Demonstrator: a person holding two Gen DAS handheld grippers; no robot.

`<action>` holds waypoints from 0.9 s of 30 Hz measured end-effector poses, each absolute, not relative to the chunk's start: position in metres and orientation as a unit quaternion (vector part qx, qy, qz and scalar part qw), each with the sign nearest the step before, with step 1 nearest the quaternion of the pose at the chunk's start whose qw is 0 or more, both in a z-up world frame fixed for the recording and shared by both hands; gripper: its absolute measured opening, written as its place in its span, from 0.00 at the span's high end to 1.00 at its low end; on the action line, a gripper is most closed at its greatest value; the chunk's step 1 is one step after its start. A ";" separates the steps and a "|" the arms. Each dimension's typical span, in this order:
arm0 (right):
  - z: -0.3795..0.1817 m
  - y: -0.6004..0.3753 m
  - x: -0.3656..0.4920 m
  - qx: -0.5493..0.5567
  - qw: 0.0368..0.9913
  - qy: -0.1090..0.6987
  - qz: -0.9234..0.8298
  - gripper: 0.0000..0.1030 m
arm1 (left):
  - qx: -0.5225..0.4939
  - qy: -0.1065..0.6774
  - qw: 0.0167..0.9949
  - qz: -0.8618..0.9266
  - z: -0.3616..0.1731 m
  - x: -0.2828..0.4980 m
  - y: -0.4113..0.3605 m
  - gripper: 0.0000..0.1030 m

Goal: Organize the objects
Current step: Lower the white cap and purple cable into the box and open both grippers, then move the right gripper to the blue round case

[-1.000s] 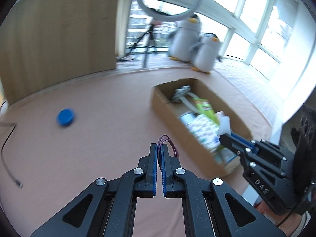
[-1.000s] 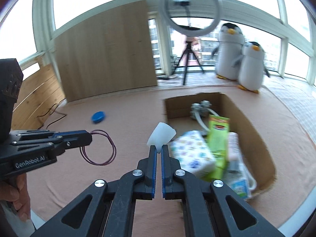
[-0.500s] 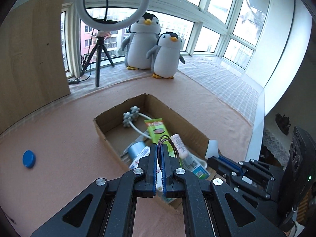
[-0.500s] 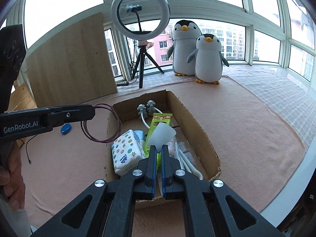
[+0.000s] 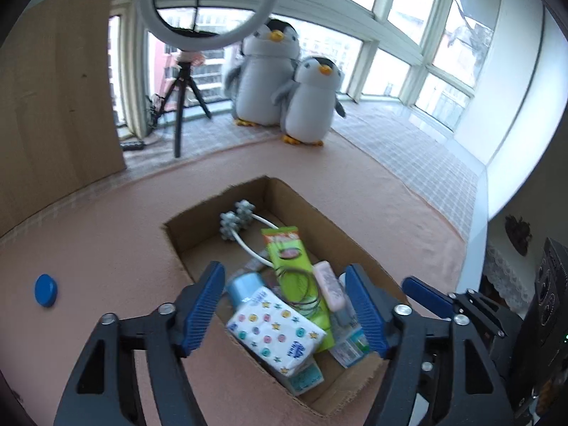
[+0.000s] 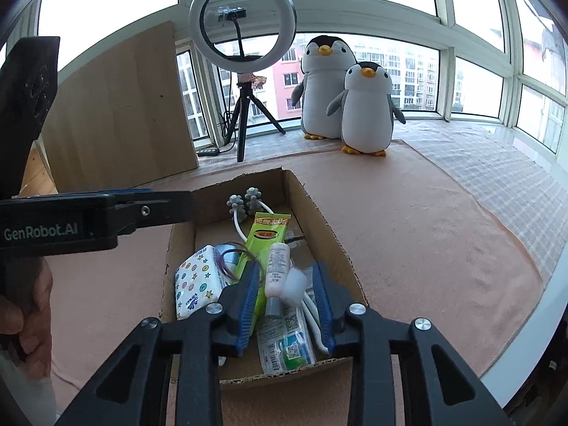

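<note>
An open cardboard box [image 5: 213, 206] [image 6: 321, 220] sits on the pink cloth, holding a star-patterned tissue pack [image 5: 275, 330] [image 6: 195, 282], a green packet [image 5: 287, 248] [image 6: 268, 234], a pink tube [image 6: 277, 266] and a white massager [image 5: 236, 220]. My left gripper [image 5: 284, 305] hangs open over the box, and a thin purple wire ring [image 5: 300, 285] [image 6: 229, 257] lies loose on the contents. The right gripper [image 6: 285, 305] is open too, with a small white cup [image 6: 294, 285] loose and blurred between its fingers, over the box's near end.
A blue round lid [image 5: 45, 290] lies on the cloth left of the box. Two plush penguins [image 6: 355, 103], a ring light on a tripod [image 6: 243, 28] and a wooden panel [image 6: 117, 106] stand at the back by the windows. A hand [image 6: 32, 319] holds the left gripper.
Both grippers have opened over the box. The purple ring has left the left gripper and the white cup has left the right one; both now sit among the box's contents.
</note>
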State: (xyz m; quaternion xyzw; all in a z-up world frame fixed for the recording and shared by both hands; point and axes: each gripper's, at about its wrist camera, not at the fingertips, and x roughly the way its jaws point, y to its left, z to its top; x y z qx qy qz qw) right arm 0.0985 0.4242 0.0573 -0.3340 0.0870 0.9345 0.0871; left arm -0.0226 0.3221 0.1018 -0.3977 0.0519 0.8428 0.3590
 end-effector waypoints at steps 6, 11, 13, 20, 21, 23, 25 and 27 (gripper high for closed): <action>0.055 0.422 0.098 -0.337 0.087 0.093 0.933 0.73 | -0.407 0.040 0.330 0.851 0.098 -0.035 0.291 0.28; 0.059 0.406 0.090 -0.337 0.068 0.083 0.935 0.72 | -0.419 0.024 0.289 0.861 0.089 -0.041 0.245 0.28; 0.061 0.396 0.084 -0.336 0.056 0.076 0.937 0.72 | -0.423 0.017 0.271 0.864 0.085 -0.042 0.225 0.28; 0.062 0.331 0.055 -0.344 -0.018 0.045 0.938 0.70 | -0.435 -0.036 0.194 0.879 0.076 -0.046 0.131 0.28; 0.060 0.321 0.052 -0.346 -0.030 0.040 0.937 0.66 | -0.434 -0.044 0.181 0.882 0.075 -0.044 0.116 0.28; 0.054 0.295 0.042 -0.354 -0.063 0.029 0.933 0.56 | -0.429 -0.060 0.158 0.887 0.073 -0.040 0.084 0.25; 0.042 0.270 0.030 -0.371 -0.090 0.018 0.924 0.46 | -0.435 -0.071 0.135 0.888 0.068 -0.034 0.052 0.25; 0.019 0.243 0.013 -0.401 -0.117 0.019 0.908 0.42 | -0.439 -0.085 0.117 0.887 0.063 -0.027 0.025 0.25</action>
